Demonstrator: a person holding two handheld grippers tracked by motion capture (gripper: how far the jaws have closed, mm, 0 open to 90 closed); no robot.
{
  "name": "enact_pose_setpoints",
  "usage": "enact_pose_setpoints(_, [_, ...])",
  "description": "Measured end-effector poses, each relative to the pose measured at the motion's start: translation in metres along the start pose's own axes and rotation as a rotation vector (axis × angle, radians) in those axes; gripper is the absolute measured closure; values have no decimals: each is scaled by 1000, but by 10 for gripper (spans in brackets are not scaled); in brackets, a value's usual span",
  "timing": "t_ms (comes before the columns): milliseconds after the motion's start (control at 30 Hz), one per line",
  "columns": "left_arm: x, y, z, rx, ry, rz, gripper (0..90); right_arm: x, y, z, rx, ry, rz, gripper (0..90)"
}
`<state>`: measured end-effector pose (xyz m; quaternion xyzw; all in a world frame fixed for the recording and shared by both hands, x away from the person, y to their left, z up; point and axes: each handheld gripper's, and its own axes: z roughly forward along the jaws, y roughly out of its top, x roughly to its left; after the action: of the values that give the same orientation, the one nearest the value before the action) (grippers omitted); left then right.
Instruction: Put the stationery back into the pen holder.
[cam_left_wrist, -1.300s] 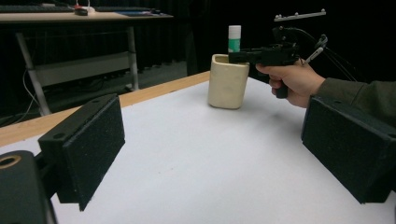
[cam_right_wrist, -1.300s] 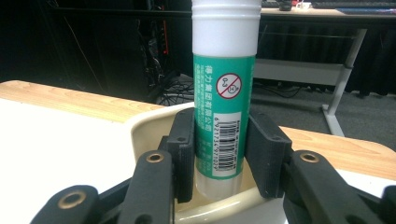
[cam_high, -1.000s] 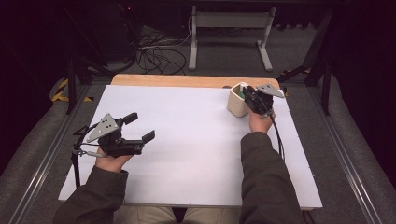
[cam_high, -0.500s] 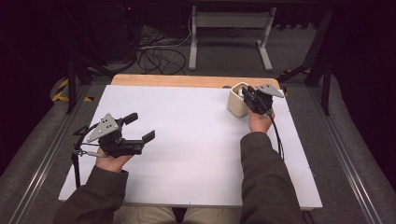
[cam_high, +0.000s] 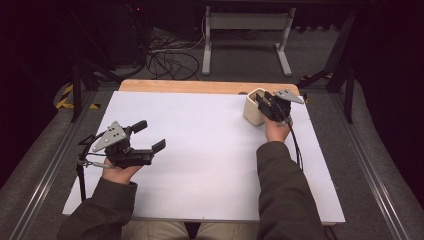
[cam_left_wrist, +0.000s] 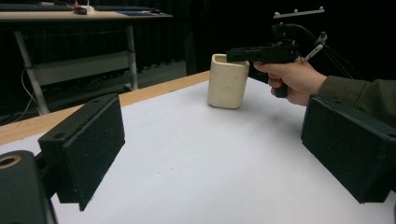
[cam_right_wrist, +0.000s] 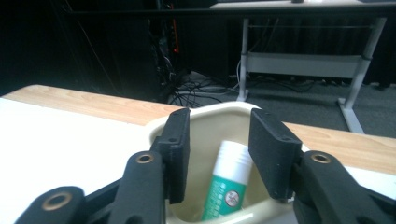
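- A dark room with cables and a grey desk frame on the floor behind; in front, a white tabletop (cam_high: 200, 150) with a wooden strip along its far edge.
- The person's forearms reach in from the near side, well apart from each other.
- The left gripper (cam_high: 150, 136) hovers over the near left of the tabletop, jaws spread wide, nothing between them.
- The right gripper (cam_high: 262, 101) sits at the mouth of a cream cup (cam_high: 253, 108) near the far right corner; its jaws have just been opening and now stand apart with a gap between them, pressing on nothing.
- Inside the cup (cam_right_wrist: 224, 135) a tube with a green label and white cap (cam_right_wrist: 229, 186) leans upright, below and between the jaws — apparently let go.
- Risk: the jaws lie close to the cup's rim, so pulling away at an angle could catch it and tip the cup — spilling the tube.
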<state>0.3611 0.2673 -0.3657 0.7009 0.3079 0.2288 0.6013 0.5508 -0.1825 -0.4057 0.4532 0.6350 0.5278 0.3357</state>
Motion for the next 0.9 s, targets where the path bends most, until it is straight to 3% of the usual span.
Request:
enact_pose_setpoints(633, [2, 1, -1, -4, 4, -2, 71, 16, 3, -5, 4, 85, 28, 286])
enact_pose_setpoints(900, [2, 1, -2, -4, 6, -5, 71, 23, 8, -17, -20, 119, 40, 204])
